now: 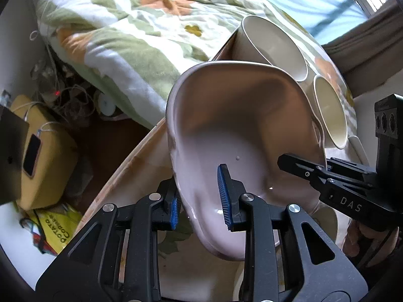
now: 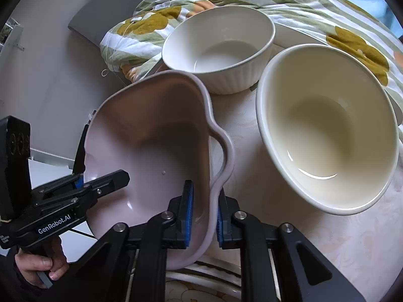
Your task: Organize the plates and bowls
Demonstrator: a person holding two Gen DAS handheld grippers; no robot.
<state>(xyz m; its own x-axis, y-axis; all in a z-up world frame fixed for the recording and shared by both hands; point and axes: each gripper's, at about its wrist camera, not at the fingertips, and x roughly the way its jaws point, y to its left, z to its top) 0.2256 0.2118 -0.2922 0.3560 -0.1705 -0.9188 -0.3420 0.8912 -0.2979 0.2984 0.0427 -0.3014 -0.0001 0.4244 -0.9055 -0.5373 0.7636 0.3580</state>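
A pale pink, wavy-rimmed dish (image 1: pixel 239 125) is held in the air between both grippers. My left gripper (image 1: pixel 200 198) is shut on its left rim, one pad inside and one outside. My right gripper (image 2: pixel 204 216) is shut on its right rim in the same way; the dish also fills the right wrist view (image 2: pixel 151 138). A large cream bowl (image 2: pixel 327 130) stands on the round table (image 2: pixel 352 239) to the right of the dish. A ribbed white bowl (image 2: pixel 221 47) stands behind it. Both bowls also show in the left wrist view, the ribbed one (image 1: pixel 272 45) and the large cream one (image 1: pixel 330 110).
A flowered quilt (image 1: pixel 126 25) on a bed lies right behind the table. A patterned plate rim (image 2: pixel 201 274) shows under the dish near my right gripper. On the floor at left are a yellow box with a phone (image 1: pixel 32 156), cables and a yellow bag (image 1: pixel 58 226).
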